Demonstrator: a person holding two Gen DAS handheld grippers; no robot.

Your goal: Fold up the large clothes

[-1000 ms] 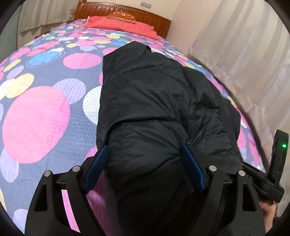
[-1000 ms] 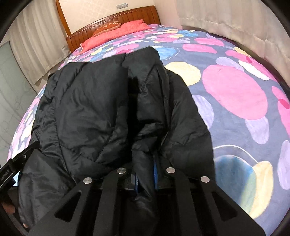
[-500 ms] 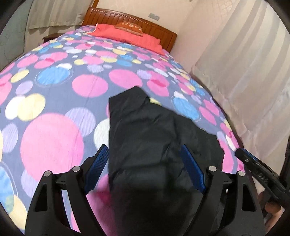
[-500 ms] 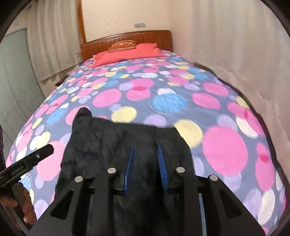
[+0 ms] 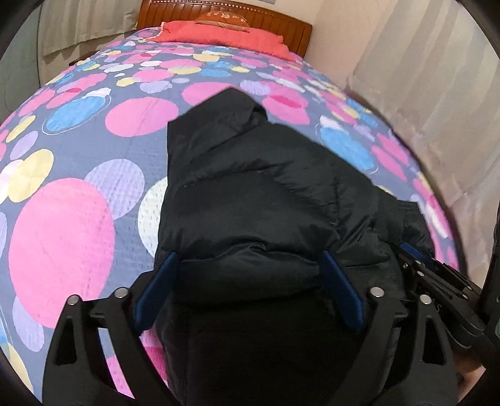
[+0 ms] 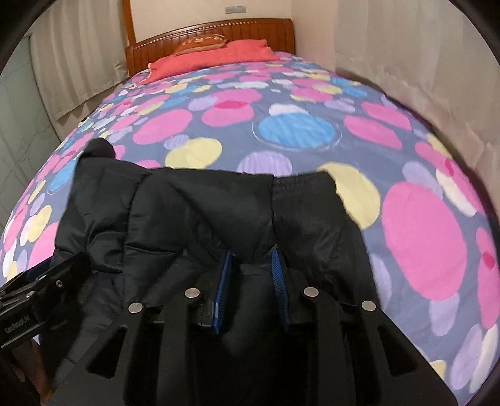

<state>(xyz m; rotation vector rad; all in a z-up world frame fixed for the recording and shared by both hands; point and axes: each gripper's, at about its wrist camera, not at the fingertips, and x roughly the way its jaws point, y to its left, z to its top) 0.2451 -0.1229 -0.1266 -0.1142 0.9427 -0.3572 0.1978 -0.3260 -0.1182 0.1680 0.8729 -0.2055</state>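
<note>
A black puffy jacket (image 5: pixel 250 187) lies folded on the bed, its far end narrowing to a point. My left gripper (image 5: pixel 248 259) hangs low over the near fold with its jaws opening wide. The thick fold lies between the blue pads (image 5: pixel 337 284) with no pinch showing. In the right wrist view the jacket (image 6: pixel 203 212) spreads below my right gripper (image 6: pixel 250 265). Its jaws stand a little apart with a ridge of black fabric between the pads (image 6: pixel 223 281), loose. Each gripper shows at the edge of the other's view, the right gripper (image 5: pixel 437 281) and the left gripper (image 6: pixel 31 296).
The bed has a grey bedspread (image 5: pixel 62 243) with pink, blue, yellow and lilac circles. A red pillow (image 5: pixel 225 37) and a wooden headboard (image 6: pixel 250 28) are at the far end. Curtains (image 5: pixel 422 93) hang along the right side. A hand (image 5: pixel 468 374) holds the right gripper.
The right jaws, shut on a pinch of jacket a second ago, now stand apart. The left jaws have spread wider. Both grippers pulled away, then came back low over the jacket.
</note>
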